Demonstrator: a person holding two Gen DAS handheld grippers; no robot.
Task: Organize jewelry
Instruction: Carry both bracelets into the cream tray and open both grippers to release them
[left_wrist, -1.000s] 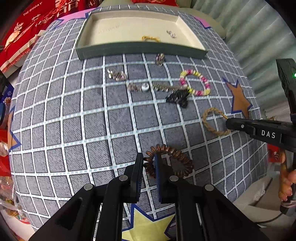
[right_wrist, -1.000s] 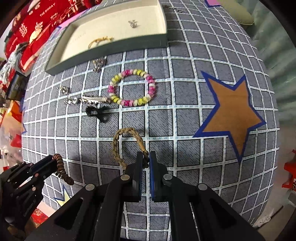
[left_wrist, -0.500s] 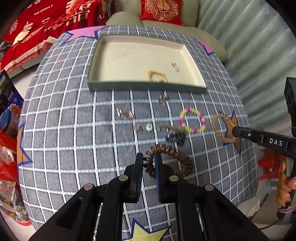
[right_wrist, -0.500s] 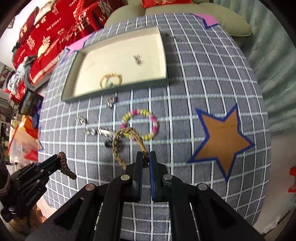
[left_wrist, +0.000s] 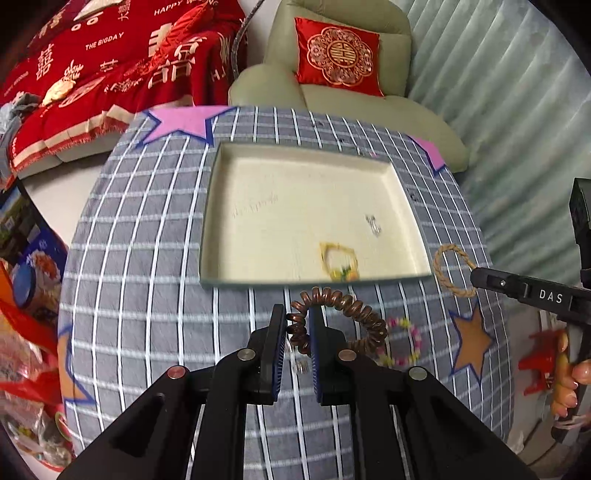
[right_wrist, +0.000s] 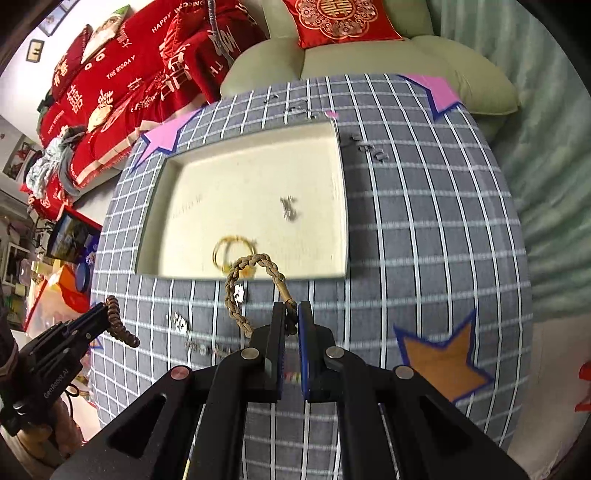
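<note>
My left gripper (left_wrist: 297, 325) is shut on a brown spiral hair tie (left_wrist: 343, 314) and holds it in the air near the front rim of the cream tray (left_wrist: 258, 206). My right gripper (right_wrist: 291, 321) is shut on a tan braided rope bracelet (right_wrist: 236, 291), also lifted, just before the tray (right_wrist: 332, 206). The bracelet also shows in the left wrist view (left_wrist: 448, 271). In the tray lie a gold ring bracelet (left_wrist: 338, 260) and a small silver piece (left_wrist: 373, 224). A pink and yellow bead bracelet (left_wrist: 402, 341) lies on the cloth.
The table has a grey checked cloth (left_wrist: 147, 258) with star patches. Small silver pieces (right_wrist: 181, 321) lie on the cloth before the tray. A green armchair with a red cushion (left_wrist: 338, 55) stands behind. Red fabric (left_wrist: 110, 66) lies at back left.
Both grippers have risen off the cloth and moved forward toward the tray, each carrying its piece. The view is blurred from motion.
</note>
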